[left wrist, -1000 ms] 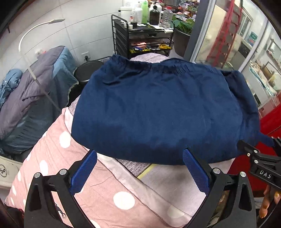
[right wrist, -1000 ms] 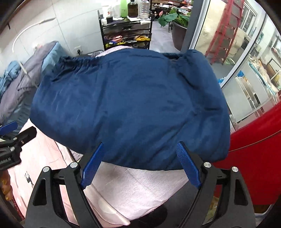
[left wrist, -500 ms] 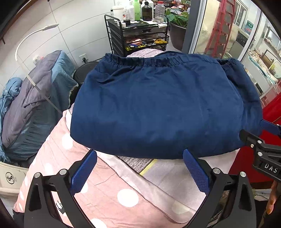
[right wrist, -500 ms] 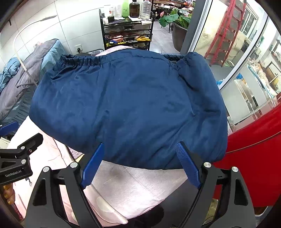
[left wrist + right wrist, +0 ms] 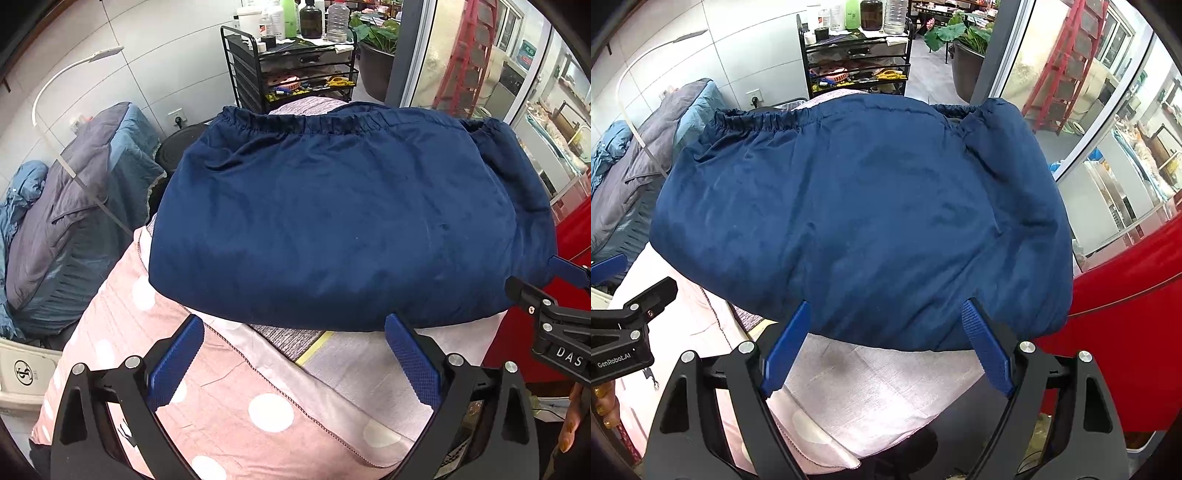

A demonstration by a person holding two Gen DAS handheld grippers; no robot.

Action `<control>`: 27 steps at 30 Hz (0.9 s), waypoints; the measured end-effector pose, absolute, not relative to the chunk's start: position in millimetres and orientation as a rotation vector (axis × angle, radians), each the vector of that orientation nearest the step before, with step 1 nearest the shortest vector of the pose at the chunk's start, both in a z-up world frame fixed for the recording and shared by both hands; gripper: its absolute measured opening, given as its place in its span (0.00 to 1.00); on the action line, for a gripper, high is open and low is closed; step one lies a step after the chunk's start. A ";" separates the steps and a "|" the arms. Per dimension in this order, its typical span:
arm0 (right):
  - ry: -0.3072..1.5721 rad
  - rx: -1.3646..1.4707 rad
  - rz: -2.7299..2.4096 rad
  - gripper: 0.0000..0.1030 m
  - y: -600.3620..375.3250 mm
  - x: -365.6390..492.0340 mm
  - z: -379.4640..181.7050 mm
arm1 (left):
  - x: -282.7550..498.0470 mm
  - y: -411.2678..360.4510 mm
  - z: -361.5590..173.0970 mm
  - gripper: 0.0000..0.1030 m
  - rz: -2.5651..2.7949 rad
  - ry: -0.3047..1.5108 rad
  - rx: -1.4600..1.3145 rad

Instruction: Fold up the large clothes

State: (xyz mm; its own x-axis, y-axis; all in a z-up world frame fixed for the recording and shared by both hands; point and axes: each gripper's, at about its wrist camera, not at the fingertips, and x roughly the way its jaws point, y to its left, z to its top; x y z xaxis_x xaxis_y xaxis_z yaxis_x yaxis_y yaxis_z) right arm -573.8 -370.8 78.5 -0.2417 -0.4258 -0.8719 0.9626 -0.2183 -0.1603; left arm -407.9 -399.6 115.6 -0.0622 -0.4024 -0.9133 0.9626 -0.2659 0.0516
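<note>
A: Left wrist view: what are the jaws doing?
B: The left gripper (image 5: 293, 354) is hanging with jaws apart, empty; the right gripper (image 5: 886, 341) likewise. Just beyond, a folded navy garment (image 5: 343, 225) is lying on pink polka-dot bedding (image 5: 236, 406).

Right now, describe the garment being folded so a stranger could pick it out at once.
Start at the pink polka-dot bedding covering the work surface. On top of it lies the navy blue garment, folded into a broad pad with a gathered elastic edge on its far side. It is the only dark, plain piece there; the bedding under it is pale and patterned.
</note>
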 end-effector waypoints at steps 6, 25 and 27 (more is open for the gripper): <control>0.907 0.868 -1.670 0.81 -370.6 -572.1 77.9 | -407.8 -399.8 117.0 0.94 -1.576 0.740 1.072; 0.915 0.868 -1.664 0.81 -369.4 -567.5 77.4 | -405.3 -400.9 115.1 0.94 -1.559 0.715 1.083; 0.915 0.868 -1.664 0.81 -369.9 -566.5 77.5 | -405.3 -400.6 115.1 0.94 -1.559 0.715 1.083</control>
State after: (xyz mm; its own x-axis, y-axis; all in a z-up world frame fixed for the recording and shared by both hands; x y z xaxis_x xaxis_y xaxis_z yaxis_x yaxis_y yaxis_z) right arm -566.5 -369.9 77.5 -0.2363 -0.4205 -0.8760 0.9650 -0.2070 -0.1609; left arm -405.3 -400.6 115.1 -0.0305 -0.4182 -0.9078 0.9608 -0.2628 0.0887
